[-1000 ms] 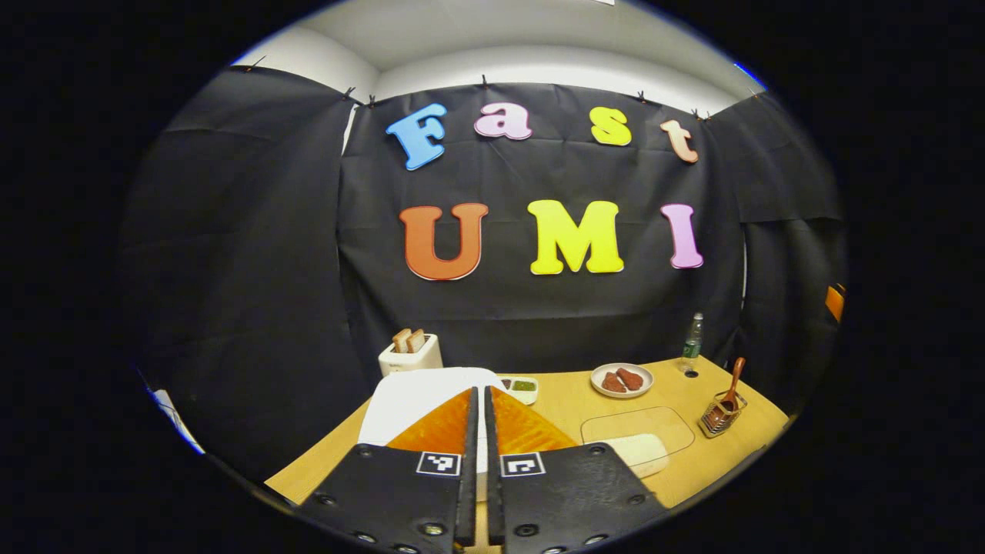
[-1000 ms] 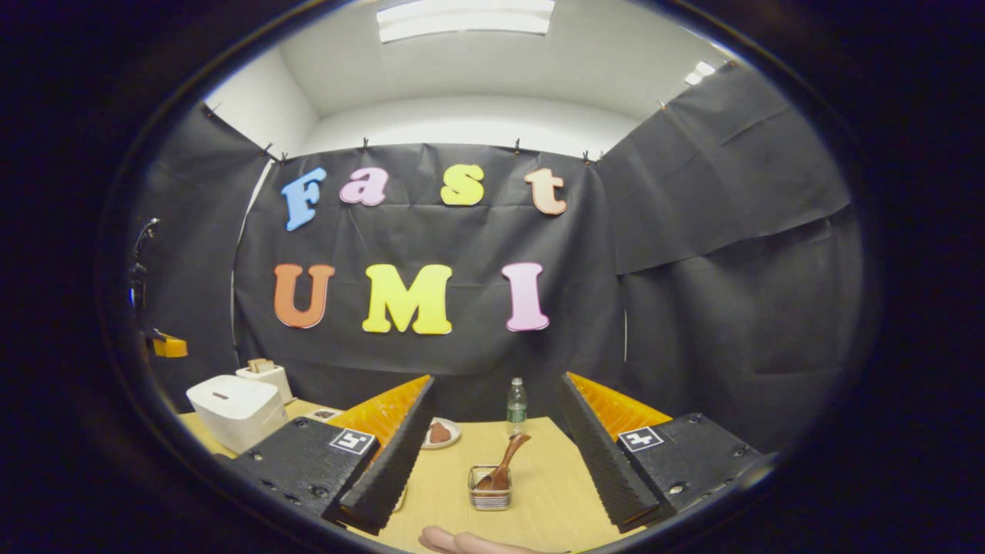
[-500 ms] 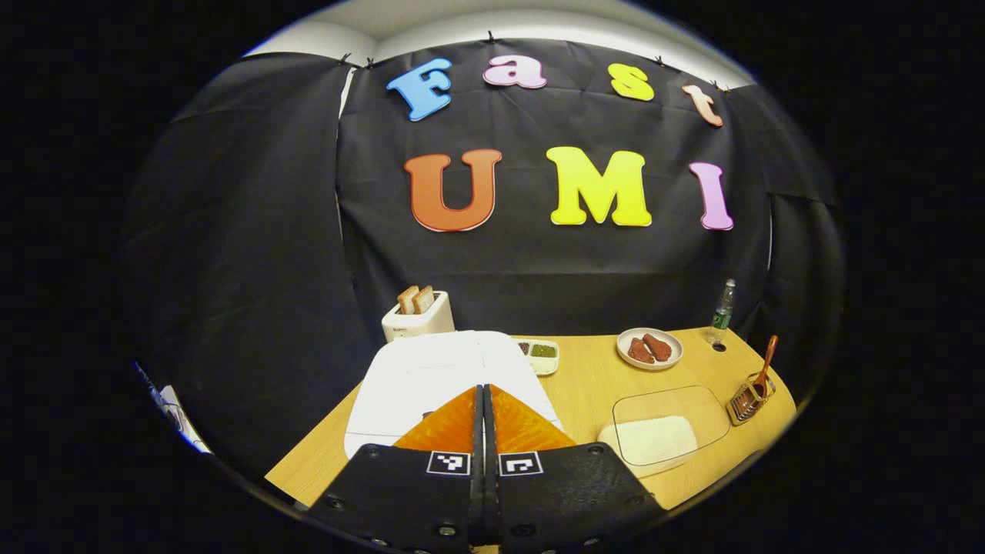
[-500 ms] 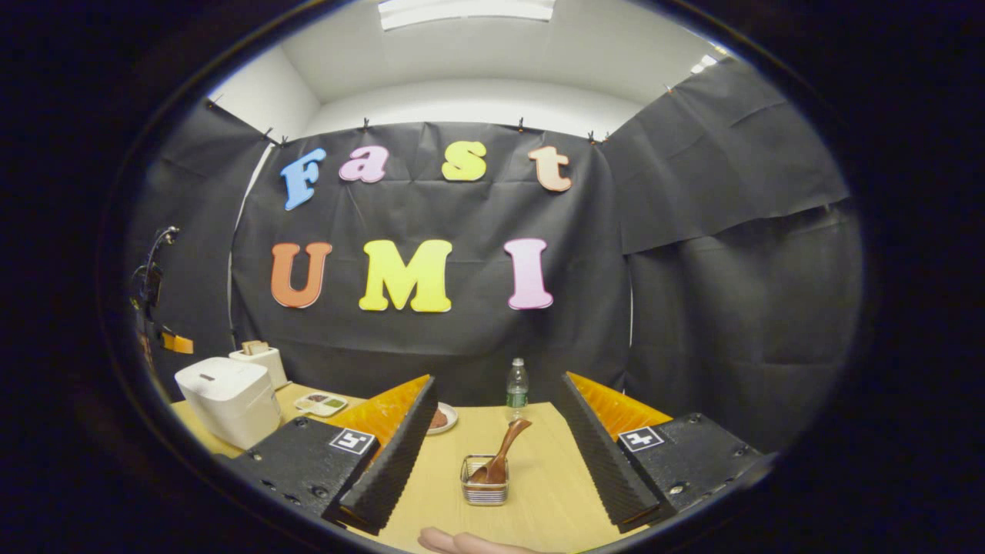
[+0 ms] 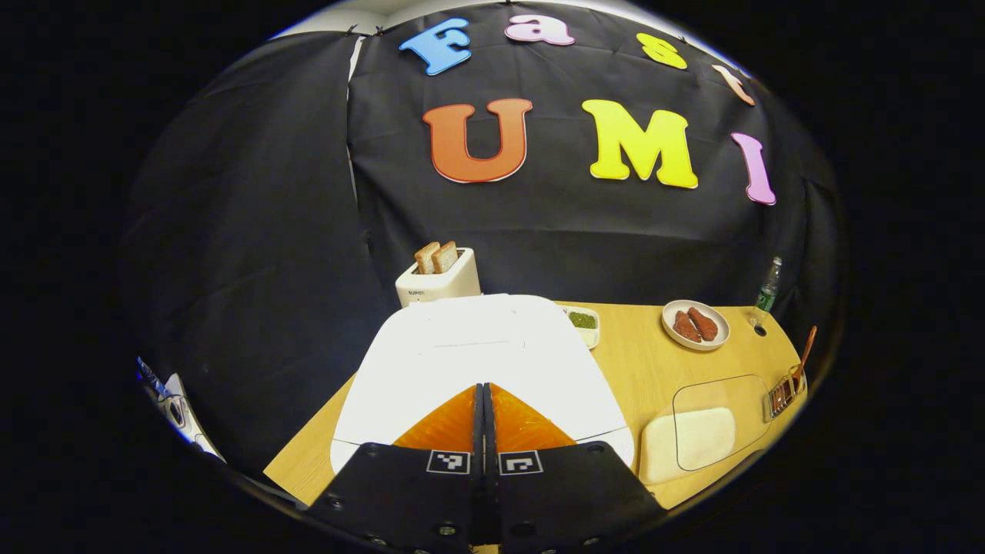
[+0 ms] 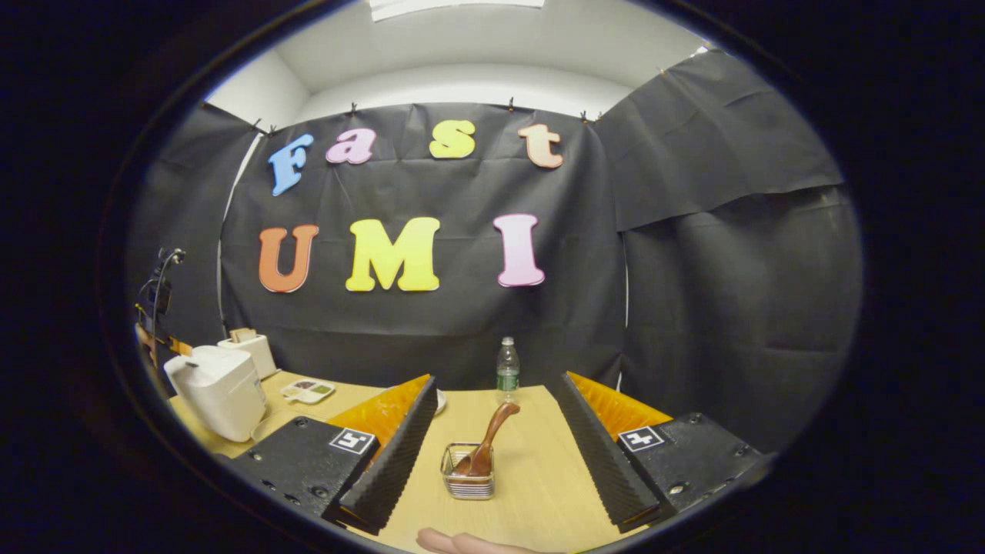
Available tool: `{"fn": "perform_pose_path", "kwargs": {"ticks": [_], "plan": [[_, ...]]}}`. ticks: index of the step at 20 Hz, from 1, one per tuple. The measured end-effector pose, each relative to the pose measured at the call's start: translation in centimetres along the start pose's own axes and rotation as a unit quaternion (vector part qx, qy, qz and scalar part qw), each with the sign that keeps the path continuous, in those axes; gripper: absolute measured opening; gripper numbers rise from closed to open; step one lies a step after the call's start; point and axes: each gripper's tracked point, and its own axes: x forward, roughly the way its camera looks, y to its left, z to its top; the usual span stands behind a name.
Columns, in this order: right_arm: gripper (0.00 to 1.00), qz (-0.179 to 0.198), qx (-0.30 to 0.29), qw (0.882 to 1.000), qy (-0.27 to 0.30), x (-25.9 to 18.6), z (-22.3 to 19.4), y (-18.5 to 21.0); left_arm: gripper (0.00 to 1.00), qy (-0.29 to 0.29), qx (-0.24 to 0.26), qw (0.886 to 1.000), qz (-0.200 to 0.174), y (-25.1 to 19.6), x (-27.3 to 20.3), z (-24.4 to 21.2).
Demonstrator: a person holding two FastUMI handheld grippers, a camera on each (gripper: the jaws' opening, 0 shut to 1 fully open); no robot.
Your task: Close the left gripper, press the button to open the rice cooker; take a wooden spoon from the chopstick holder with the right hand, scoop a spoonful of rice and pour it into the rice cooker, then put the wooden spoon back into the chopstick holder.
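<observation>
The white rice cooker (image 5: 477,362) sits shut right under my left gripper (image 5: 483,394), whose orange fingers are pressed together over its lid with nothing between them. In the right gripper view the cooker (image 6: 219,391) stands at the far left. My right gripper (image 6: 496,385) is open, and the wire chopstick holder (image 6: 468,481) with the wooden spoon (image 6: 486,446) leaning in it stands on the table between its fingers, farther ahead. In the left gripper view the holder (image 5: 783,392) and spoon (image 5: 806,352) are at the right edge. A clear tray of white rice (image 5: 692,438) lies right of the cooker.
A white toaster (image 5: 437,281) with bread stands behind the cooker. A small dish of condiments (image 5: 581,319), a plate of red pieces (image 5: 694,325) and a water bottle (image 5: 766,286) line the back of the wooden table (image 5: 639,362). A fingertip (image 6: 462,542) shows at the bottom edge.
My left gripper has closed fully and dropped toward the cooker lid, which now looms larger. My right gripper has eased closer to the chopstick holder, still open.
</observation>
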Motion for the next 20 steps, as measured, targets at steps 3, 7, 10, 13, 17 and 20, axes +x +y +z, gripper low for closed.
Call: {"fn": "perform_pose_path", "kwargs": {"ticks": [3, 7, 10, 13, 17, 20], "plan": [[0.99, -0.001, 0.007, 1.0, 0.01, 0.4, -0.8, -0.3, 0.0, 0.023, -0.01, 1.0, 0.001, 0.1, 0.3, -1.4], [1.0, 0.0, 0.014, 1.0, 0.016, 0.8, -1.3, -0.5, 0.0, 0.032, -0.017, 0.999, 0.002, 0.1, 0.1, -1.9], [0.96, 0.002, 0.016, 1.0, 0.016, 0.8, -1.6, -0.6, 0.0, 0.036, -0.012, 0.999, 0.008, 0.0, 0.1, -2.0], [1.0, 0.003, 0.016, 1.0, 0.02, 0.8, -2.1, -0.7, 0.0, 0.039, -0.014, 0.999, 0.008, 0.0, 0.4, -2.2], [0.99, 0.002, 0.017, 0.999, 0.029, 0.8, -2.9, -1.2, 0.0, 0.041, -0.018, 0.999, 0.009, 0.1, 0.2, -2.0], [0.96, -0.004, 0.015, 0.999, 0.034, 0.8, -3.4, -1.9, 0.0, 0.02, -0.012, 1.0, 0.013, 0.2, -0.2, -0.7]]}}
